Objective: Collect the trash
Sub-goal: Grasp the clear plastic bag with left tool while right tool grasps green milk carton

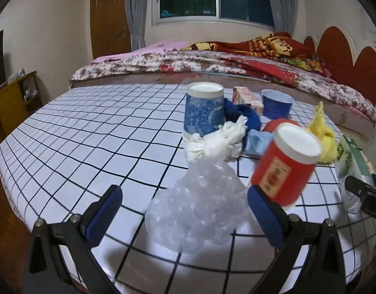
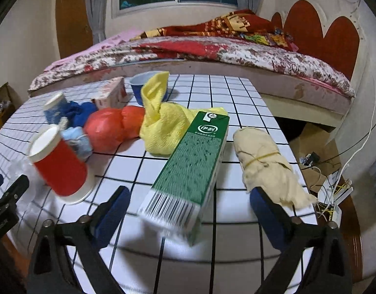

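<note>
A crumpled clear plastic bag [image 1: 195, 208] lies on the checked tablecloth [image 1: 77, 134] between the fingers of my left gripper [image 1: 185, 208], which is open, its pads apart from the bag. White crumpled paper [image 1: 217, 139] sits just beyond it. A green milk carton [image 2: 192, 166] lies on its side, its barcode end between the fingers of my right gripper [image 2: 190, 208]. That gripper is open too, with gaps on both sides of the carton. A red cup [image 1: 285, 164] with a white rim is tilted and blurred between the two grippers, also in the right wrist view as the red cup [image 2: 58, 164].
On the table are a blue patterned cup [image 1: 203, 109], blue cloth [image 1: 244, 115], a pink box [image 2: 112, 93], a blue bowl [image 2: 139, 85], a yellow cloth [image 2: 163, 122], an orange bag [image 2: 109, 127] and a beige cloth roll [image 2: 261, 156]. A bed [image 1: 212, 66] stands behind; cables [image 2: 334, 186] lie on the floor, right.
</note>
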